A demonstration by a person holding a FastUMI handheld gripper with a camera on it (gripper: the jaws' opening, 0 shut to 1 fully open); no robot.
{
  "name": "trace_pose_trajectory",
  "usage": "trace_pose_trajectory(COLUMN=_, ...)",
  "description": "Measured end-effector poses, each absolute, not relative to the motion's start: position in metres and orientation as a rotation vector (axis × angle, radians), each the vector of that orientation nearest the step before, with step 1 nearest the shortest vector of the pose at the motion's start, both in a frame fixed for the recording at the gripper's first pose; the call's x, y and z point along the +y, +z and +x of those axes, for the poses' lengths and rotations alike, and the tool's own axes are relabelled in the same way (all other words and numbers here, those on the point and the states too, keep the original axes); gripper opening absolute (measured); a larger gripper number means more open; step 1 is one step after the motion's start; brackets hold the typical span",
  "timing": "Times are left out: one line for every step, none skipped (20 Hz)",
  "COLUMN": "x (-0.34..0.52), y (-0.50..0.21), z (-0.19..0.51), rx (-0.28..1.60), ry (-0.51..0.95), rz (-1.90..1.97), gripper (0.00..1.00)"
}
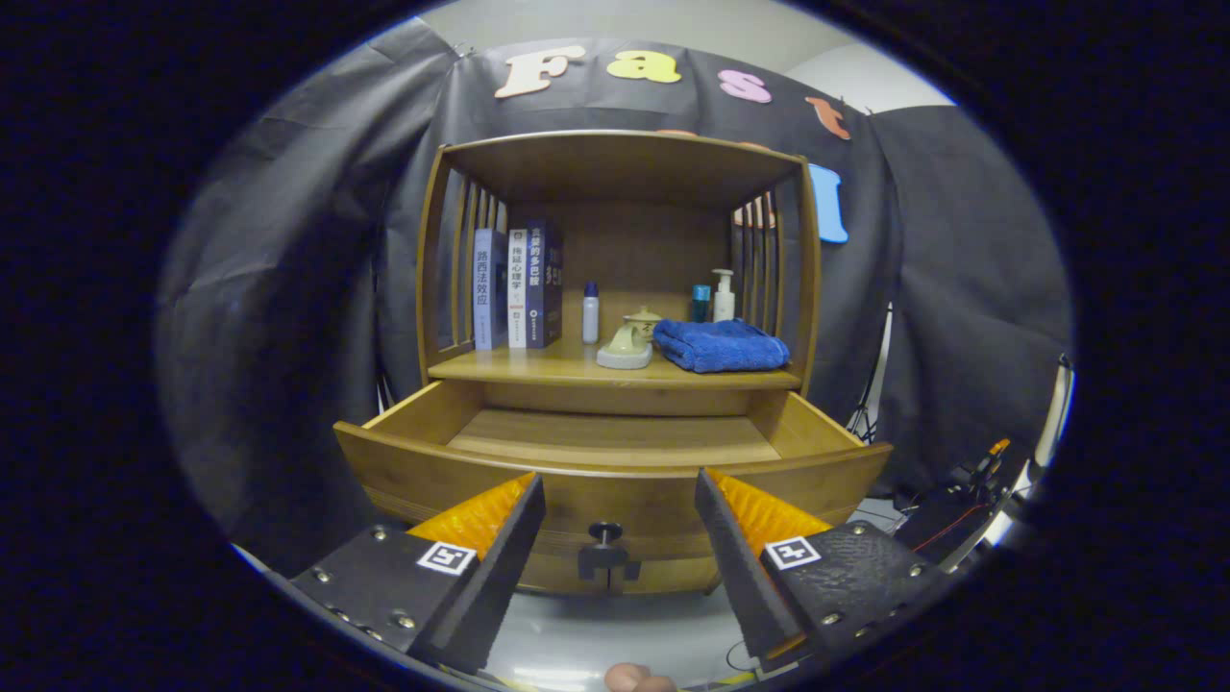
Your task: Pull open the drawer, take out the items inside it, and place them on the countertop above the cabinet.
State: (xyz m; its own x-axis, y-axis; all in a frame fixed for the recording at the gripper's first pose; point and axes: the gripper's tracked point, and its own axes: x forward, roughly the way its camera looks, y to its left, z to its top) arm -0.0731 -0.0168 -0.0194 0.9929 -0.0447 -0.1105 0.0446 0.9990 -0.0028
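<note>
A wooden cabinet (615,154) stands ahead with its drawer (413,461) pulled out toward me. The drawer's bare wooden floor (615,437) shows, with nothing lying on the part I can see. A dark knob (604,531) sits on the drawer front, between my fingers and a little beyond them. On the countertop (538,367) above the drawer lie a folded blue towel (721,344) and a small cream teapot-shaped piece (629,341). My gripper (620,490) is open, level with the drawer front, holding nothing.
Three books (519,286) stand at the countertop's left. A small white bottle (590,313) stands beside them; a teal bottle (701,303) and a white pump bottle (724,295) stand behind the towel. Slatted sides and a roof enclose the shelf. Cables and gear (971,490) lie to the right.
</note>
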Motion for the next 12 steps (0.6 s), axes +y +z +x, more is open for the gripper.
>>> trace_pose_trajectory(x=-0.02, y=-0.023, z=-0.075, rx=0.098, ry=-0.051, rz=-0.006, gripper=0.94)
trace_pose_trajectory(x=-0.023, y=-0.025, z=-0.076, rx=0.086, ry=-0.054, rz=-0.015, gripper=0.94)
trace_pose_trajectory(x=-0.023, y=-0.026, z=-0.078, rx=0.069, ry=-0.052, rz=-0.015, gripper=0.94)
trace_pose_trajectory(x=-0.023, y=-0.027, z=-0.08, rx=0.052, ry=-0.053, rz=-0.011, gripper=0.94)
trace_pose_trajectory(x=-0.025, y=-0.027, z=-0.08, rx=0.034, ry=-0.06, rz=-0.001, gripper=0.94)
trace_pose_trajectory(x=-0.028, y=-0.028, z=-0.082, rx=0.019, ry=-0.068, rz=0.008, gripper=0.94)
trace_pose_trajectory(x=-0.031, y=-0.029, z=-0.082, rx=0.016, ry=-0.077, rz=0.019, gripper=0.94)
trace_pose_trajectory(x=-0.035, y=-0.033, z=-0.084, rx=0.021, ry=-0.095, rz=0.027, gripper=0.94)
trace_pose_trajectory(x=-0.037, y=-0.038, z=-0.084, rx=0.03, ry=-0.101, rz=0.041, gripper=0.94)
trace_pose_trajectory(x=-0.039, y=-0.045, z=-0.084, rx=0.041, ry=-0.107, rz=0.051, gripper=0.94)
trace_pose_trajectory(x=-0.039, y=-0.049, z=-0.082, rx=0.049, ry=-0.106, rz=0.054, gripper=0.94)
trace_pose_trajectory(x=-0.041, y=-0.057, z=-0.077, rx=0.066, ry=-0.11, rz=0.058, gripper=0.94)
